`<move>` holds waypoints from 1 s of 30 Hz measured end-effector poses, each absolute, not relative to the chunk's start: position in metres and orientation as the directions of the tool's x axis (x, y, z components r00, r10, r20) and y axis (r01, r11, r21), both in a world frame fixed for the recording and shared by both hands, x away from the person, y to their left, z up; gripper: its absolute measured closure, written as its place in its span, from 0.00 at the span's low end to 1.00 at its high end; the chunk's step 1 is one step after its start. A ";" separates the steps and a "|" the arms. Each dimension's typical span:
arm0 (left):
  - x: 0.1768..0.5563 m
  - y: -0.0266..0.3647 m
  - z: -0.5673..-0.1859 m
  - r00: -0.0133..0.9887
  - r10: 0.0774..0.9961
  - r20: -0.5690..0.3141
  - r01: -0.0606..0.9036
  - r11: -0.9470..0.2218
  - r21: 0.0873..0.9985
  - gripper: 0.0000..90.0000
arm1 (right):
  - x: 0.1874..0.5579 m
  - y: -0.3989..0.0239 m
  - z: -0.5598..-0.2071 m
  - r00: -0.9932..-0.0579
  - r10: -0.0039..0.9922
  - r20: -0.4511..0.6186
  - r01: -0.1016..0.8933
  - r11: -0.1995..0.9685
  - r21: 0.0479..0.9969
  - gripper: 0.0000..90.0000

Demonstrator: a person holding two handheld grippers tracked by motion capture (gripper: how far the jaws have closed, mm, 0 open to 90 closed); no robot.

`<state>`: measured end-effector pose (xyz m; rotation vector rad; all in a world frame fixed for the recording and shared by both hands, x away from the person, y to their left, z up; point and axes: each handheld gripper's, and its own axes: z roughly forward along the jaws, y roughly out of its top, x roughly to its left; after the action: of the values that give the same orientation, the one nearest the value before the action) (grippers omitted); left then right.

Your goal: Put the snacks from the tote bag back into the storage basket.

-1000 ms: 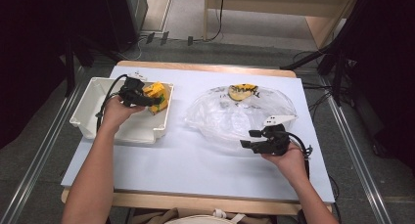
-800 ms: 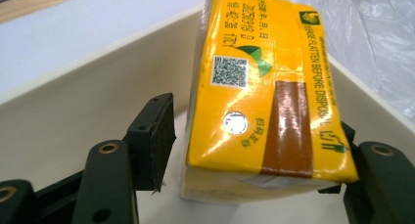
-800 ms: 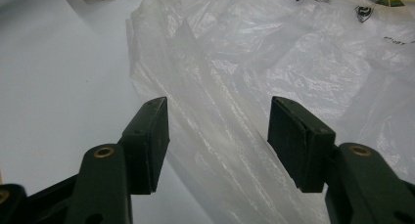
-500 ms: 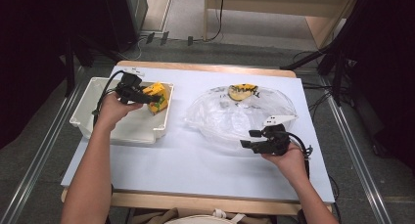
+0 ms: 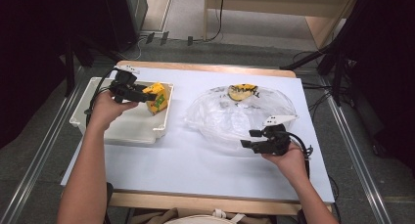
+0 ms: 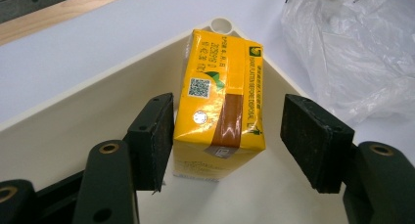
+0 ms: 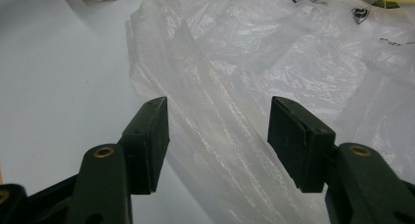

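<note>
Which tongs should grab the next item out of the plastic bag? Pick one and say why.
Right. The right tongs hang open at the plastic bag's edge, while the left tongs are over the white bin, open around the yellow carton.

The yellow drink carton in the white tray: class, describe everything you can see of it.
The yellow drink carton is a small rectangular box of glossy printed card, with a brown band, green print, a QR code and a round foil straw hole on its upper face. It leans tilted into a corner of the white plastic tray, its lower end on the tray floor. It looks undamaged. The left gripper has its jaws open either side of it; the left pad is close beside it, the right pad clearly apart.
</note>
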<state>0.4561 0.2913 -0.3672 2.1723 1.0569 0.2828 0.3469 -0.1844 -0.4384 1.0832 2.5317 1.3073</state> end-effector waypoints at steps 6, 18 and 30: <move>0.448 0.293 -0.365 0.634 0.770 -0.078 0.608 -0.434 0.665 0.43 | 0.347 -0.185 -0.438 -0.744 0.629 0.225 0.547 0.382 0.745 0.47; 0.434 0.310 -0.363 0.620 0.776 -0.114 0.620 -0.396 0.677 0.53 | 0.347 -0.184 -0.438 -0.746 0.627 0.226 0.547 0.383 0.745 0.47; 0.423 0.312 -0.368 0.659 0.738 -0.146 0.596 -0.393 0.700 0.84 | 0.346 -0.183 -0.437 -0.752 0.621 0.222 0.540 0.387 0.747 0.47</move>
<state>0.4228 0.3120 -0.3678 2.1216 1.0290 0.2409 0.3463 -0.1833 -0.4373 1.0647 2.5365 1.3108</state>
